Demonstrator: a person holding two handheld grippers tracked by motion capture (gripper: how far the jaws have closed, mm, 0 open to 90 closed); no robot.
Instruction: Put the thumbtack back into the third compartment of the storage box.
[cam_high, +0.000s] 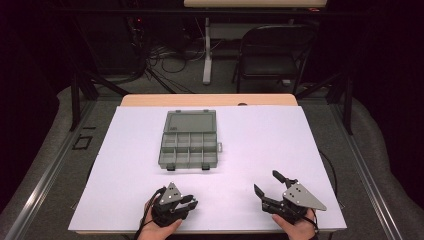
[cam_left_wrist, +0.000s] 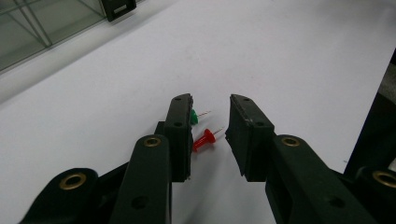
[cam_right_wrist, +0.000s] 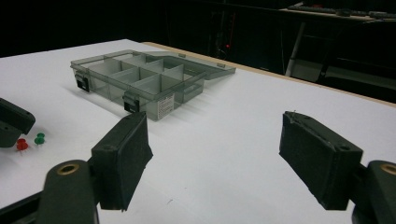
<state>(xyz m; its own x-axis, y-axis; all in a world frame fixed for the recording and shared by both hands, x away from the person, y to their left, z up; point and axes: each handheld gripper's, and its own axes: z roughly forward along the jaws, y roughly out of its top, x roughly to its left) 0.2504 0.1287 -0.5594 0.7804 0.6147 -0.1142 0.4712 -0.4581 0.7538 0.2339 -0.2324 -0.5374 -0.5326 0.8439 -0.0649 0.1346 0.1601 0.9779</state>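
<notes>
A clear grey compartment box (cam_high: 189, 139) lies open in the middle of the white table, its lid folded back; its compartments (cam_right_wrist: 140, 74) look empty. A red pushpin (cam_left_wrist: 204, 139) and a green pushpin (cam_left_wrist: 194, 116) lie on the table between the jaws of my left gripper (cam_left_wrist: 212, 123), which is open and low over them. The two pins, red (cam_right_wrist: 21, 144) and green (cam_right_wrist: 39, 138), also show at the left edge of the right gripper view. My right gripper (cam_right_wrist: 215, 154) is open wide with nothing between its jaws, near the front right of the table (cam_high: 272, 186).
The white sheet (cam_high: 260, 140) covers the table, with bare room on both sides of the box. A folding chair (cam_high: 272, 52), a table leg and cables stand on the floor beyond the far edge.
</notes>
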